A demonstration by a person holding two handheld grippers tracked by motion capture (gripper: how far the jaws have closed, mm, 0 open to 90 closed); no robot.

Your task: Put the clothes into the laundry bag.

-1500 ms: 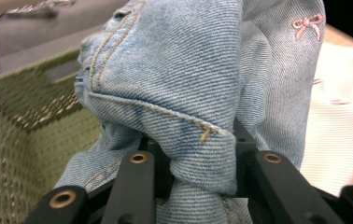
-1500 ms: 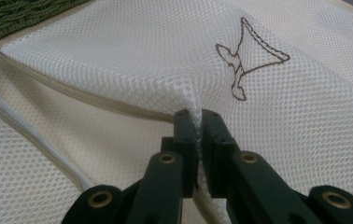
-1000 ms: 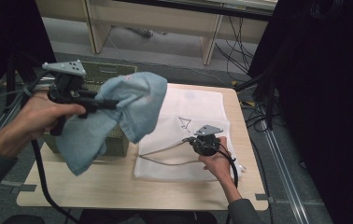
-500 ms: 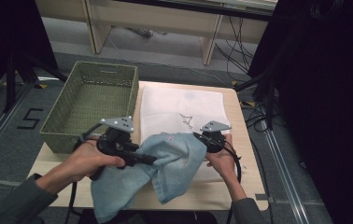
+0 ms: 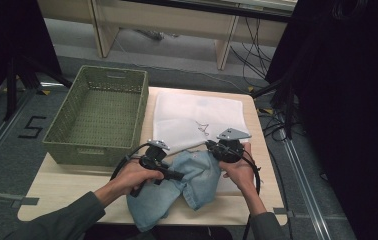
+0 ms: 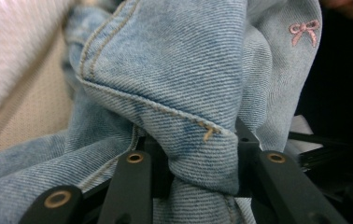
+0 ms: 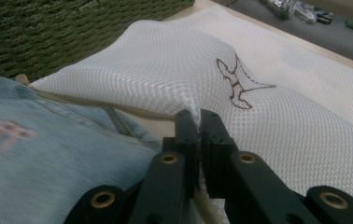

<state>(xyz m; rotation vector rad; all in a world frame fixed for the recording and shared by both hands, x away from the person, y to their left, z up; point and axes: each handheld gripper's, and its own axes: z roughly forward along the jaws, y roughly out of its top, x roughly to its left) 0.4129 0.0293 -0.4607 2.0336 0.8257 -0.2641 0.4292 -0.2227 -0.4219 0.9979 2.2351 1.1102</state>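
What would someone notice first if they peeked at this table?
Probably the light blue denim garment bunched up at the near edge of the table, with the left gripper clamped on a fold of it. Right behind lies a white mesh bag, and the right gripper pinches its near edge. A green woven basket stands to the left of the bag.

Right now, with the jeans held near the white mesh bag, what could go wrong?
The left gripper clamps just one bunched fold of the denim garment; it may slip free. Denim hangs over the table edge and could drag or snag. The right gripper pinches only a thin ridge of the mesh bag, so the mouth may slip shut.
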